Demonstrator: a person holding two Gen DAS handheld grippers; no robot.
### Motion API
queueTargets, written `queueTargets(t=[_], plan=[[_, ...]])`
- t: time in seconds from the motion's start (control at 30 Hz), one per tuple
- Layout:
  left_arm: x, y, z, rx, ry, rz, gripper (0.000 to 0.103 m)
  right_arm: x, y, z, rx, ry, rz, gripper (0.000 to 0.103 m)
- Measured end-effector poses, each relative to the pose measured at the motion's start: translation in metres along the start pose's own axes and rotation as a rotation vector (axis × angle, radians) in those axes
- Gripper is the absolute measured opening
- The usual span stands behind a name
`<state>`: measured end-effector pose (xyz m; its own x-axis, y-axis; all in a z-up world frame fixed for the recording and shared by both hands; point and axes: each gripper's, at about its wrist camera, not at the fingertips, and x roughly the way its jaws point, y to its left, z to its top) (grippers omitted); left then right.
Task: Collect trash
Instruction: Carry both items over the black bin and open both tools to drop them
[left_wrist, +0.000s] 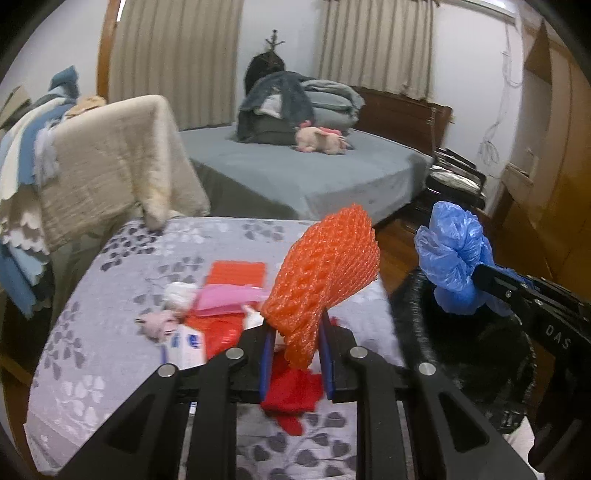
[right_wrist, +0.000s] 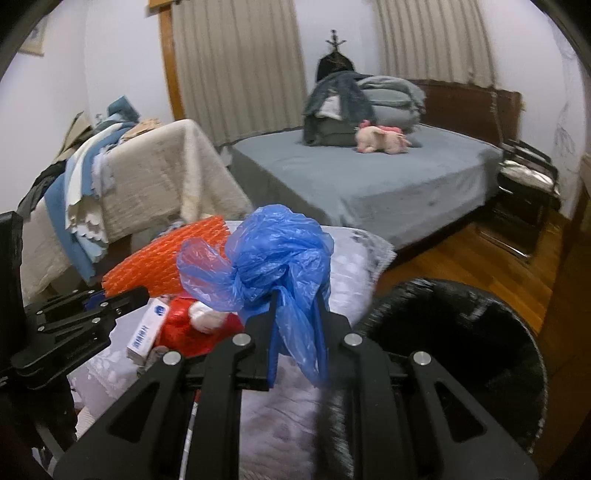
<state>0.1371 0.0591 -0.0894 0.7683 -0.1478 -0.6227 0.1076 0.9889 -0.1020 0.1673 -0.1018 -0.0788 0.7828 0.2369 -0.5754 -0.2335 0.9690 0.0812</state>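
Note:
My left gripper (left_wrist: 297, 330) is shut on an orange foam net (left_wrist: 325, 273) and holds it above the grey floral cloth (left_wrist: 110, 332). The net also shows in the right wrist view (right_wrist: 166, 262). My right gripper (right_wrist: 297, 310) is shut on a crumpled blue plastic bag (right_wrist: 269, 258), held at the near left rim of the black bin (right_wrist: 461, 339). The bag (left_wrist: 452, 254) and bin (left_wrist: 472, 350) also show at the right of the left wrist view. More trash lies on the cloth: red plastic (left_wrist: 221, 332), a pink wrapper (left_wrist: 229, 299), a white box (left_wrist: 188, 343), white tissue (left_wrist: 179, 293).
A cream blanket (left_wrist: 122, 162) hangs over furniture behind the cloth. A grey bed (left_wrist: 303, 170) with folded clothes and a pink plush toy (left_wrist: 321, 140) stands beyond. Wooden floor (right_wrist: 461, 251) lies to the right, with a wardrobe (left_wrist: 546, 177) at the far right.

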Motion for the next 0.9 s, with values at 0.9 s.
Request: queueTargets(t=[0.9], plan=[[0.064, -0.183, -0.018, 0.212, 0.134, -0.261, 0.021, -0.059, -0.159, -0.069, 0.202, 0.037, -0.322, 0.016]])
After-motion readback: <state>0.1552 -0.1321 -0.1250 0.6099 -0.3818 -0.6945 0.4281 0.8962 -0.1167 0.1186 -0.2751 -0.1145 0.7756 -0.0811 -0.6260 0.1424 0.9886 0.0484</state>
